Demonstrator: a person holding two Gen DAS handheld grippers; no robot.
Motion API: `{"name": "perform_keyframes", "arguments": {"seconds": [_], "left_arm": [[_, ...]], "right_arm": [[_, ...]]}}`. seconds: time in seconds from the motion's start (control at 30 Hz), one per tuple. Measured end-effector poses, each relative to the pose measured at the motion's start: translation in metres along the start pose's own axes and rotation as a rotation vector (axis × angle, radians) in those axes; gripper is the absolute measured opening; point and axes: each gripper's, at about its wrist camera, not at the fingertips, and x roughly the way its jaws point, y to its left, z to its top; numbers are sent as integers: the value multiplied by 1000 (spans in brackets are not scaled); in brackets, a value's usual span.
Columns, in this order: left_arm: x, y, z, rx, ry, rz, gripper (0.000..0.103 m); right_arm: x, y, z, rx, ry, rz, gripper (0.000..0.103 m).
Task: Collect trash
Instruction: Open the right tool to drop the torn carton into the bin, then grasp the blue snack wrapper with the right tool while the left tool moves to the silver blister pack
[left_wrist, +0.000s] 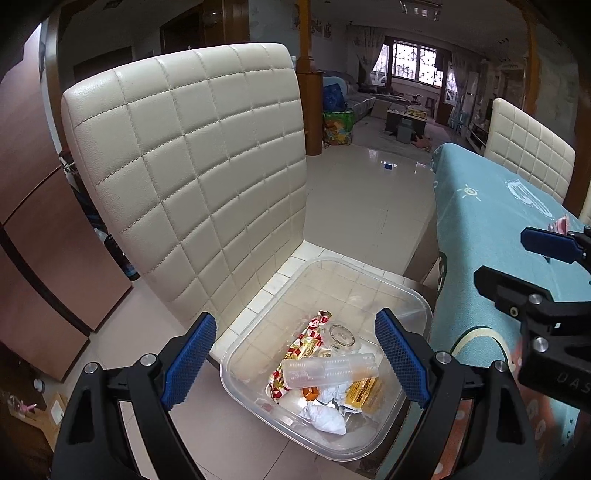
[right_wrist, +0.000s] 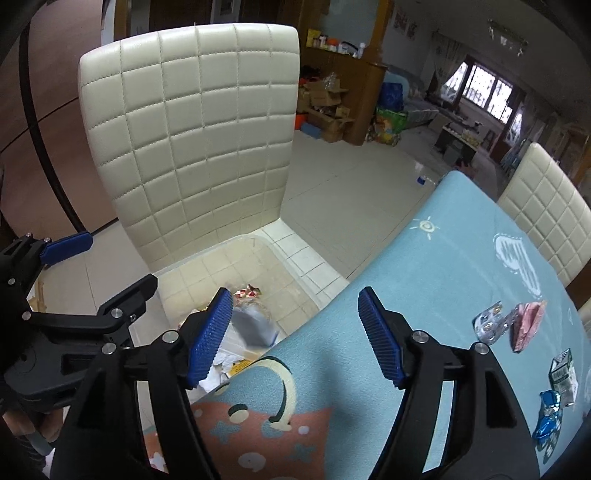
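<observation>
- Both grippers fill the lower edge of each view: the left gripper (left_wrist: 295, 362) hangs with its blue-padded fingers spread wide and nothing between them, right above the bin; the right gripper (right_wrist: 295, 336) is likewise spread wide and empty, poised over the near edge of the table.
- Cream quilted chair (left_wrist: 192, 177) stands just beside the table, its tall back upright and its seat carrying the bin.
- Table (right_wrist: 443, 288) wears a light-blue cloth printed with a moon, a sun and a pink patch; a second cream chair (right_wrist: 546, 206) stands at its far side.
- Clear plastic bin (left_wrist: 413, 306) sits on the chair seat, close against the table edge.
- Trash in the bin (left_wrist: 325, 376) lies toward its near side: a clear ribbed tube across the top, a red-and-white wrapper, a yellow wrapper, crumpled white paper and a small round lid.
- A blurred grey piece (right_wrist: 255, 328) shows over the bin by the right gripper's left finger; whether it is falling or resting cannot be told.
- Trash on the table (right_wrist: 528, 317) stays to the right, well apart from the bin: a pink wrapper, a clear crinkled wrapper touching it, a small green-and-white carton (right_wrist: 563, 376) and a shiny blue wrapper (right_wrist: 548, 417).
</observation>
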Motion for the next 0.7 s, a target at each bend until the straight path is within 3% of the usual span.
{"name": "perform_keyframes", "arguments": {"seconds": [0.37, 0.7], "left_arm": [[-16, -33, 7, 64, -21, -28, 86], [-35, -116, 16, 194, -32, -122, 86]], "right_arm": [[-23, -40, -16, 81, -19, -31, 70], [-55, -127, -63, 214, -18, -115, 70]]}}
